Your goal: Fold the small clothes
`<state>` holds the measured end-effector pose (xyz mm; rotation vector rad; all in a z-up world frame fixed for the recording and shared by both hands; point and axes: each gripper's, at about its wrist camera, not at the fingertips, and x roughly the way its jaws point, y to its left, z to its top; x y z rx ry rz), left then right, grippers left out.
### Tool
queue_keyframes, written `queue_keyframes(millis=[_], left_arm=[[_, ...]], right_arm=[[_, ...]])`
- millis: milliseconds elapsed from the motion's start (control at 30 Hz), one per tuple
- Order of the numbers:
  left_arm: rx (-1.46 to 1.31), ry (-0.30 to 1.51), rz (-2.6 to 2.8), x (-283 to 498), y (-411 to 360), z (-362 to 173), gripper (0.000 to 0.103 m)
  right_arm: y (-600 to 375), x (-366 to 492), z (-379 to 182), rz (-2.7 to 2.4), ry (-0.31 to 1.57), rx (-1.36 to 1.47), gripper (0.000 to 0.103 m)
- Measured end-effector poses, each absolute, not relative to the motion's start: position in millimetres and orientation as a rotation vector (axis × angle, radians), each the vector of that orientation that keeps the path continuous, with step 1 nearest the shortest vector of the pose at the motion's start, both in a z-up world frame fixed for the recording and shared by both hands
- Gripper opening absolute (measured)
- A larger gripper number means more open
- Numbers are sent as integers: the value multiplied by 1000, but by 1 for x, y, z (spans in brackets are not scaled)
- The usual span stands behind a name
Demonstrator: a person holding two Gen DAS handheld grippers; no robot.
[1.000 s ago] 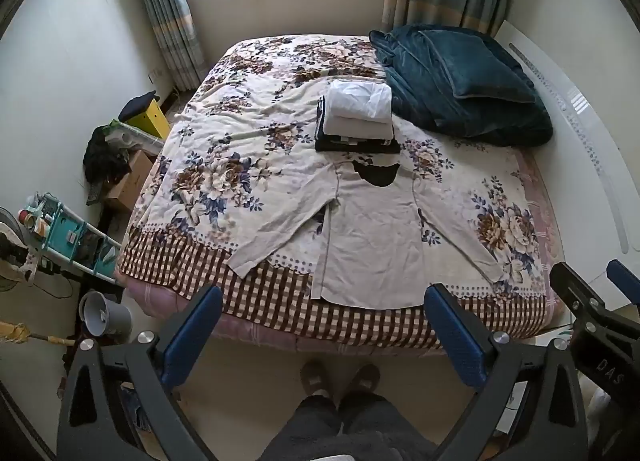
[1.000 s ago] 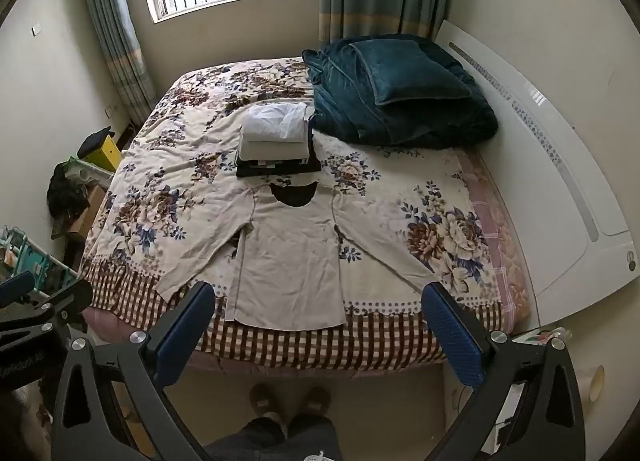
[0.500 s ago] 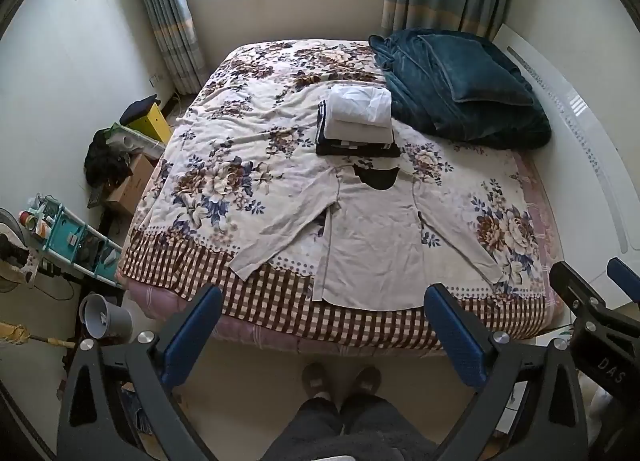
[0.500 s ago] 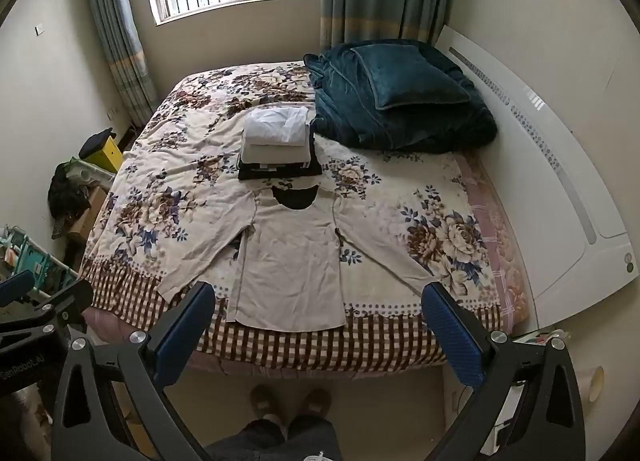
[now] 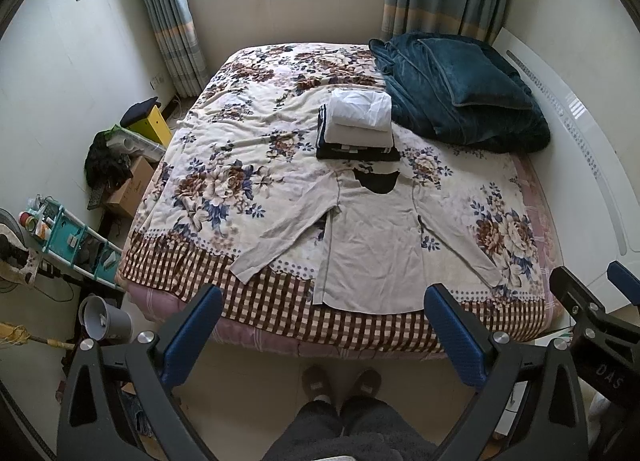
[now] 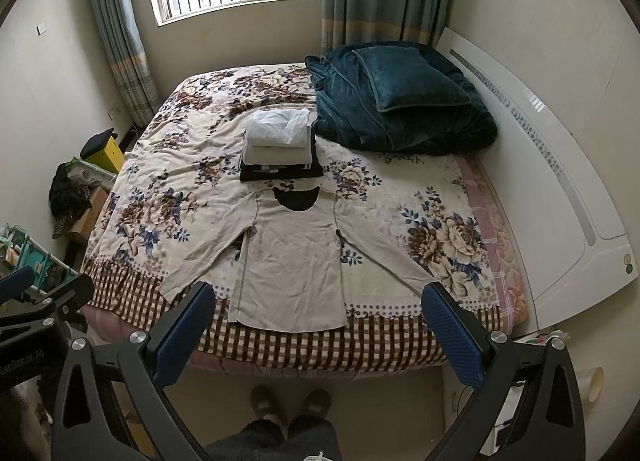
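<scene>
A beige long-sleeved shirt (image 5: 372, 245) lies flat and spread on the floral bed (image 5: 240, 165), sleeves angled out, hem at the near edge; it also shows in the right wrist view (image 6: 292, 261). Behind its collar sits a stack of folded clothes (image 5: 358, 123), white on top and dark below, also in the right wrist view (image 6: 278, 143). My left gripper (image 5: 322, 325) is open and empty, held high above the floor in front of the bed. My right gripper (image 6: 318, 321) is open and empty, beside the left one.
A dark teal blanket and pillow (image 5: 460, 89) are heaped at the bed's far right by the white headboard (image 5: 592, 165). Boxes, a teal rack (image 5: 72, 237) and a grey bucket (image 5: 104, 319) crowd the floor at left. The person's slippered feet (image 5: 340, 383) stand before the bed.
Both grippers have pulled back and risen a little, so the bed looks slightly smaller and lower in view. The shirt and stack have not moved.
</scene>
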<state>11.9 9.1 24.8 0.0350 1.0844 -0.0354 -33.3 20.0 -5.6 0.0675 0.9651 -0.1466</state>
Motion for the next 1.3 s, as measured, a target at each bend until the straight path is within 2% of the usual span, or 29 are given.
queue_keyframes(millis=[1300], left_arm=[[37,1072,-38,30,7,32,103]], right_arm=[[20,-30,1,-146,961,63,103]])
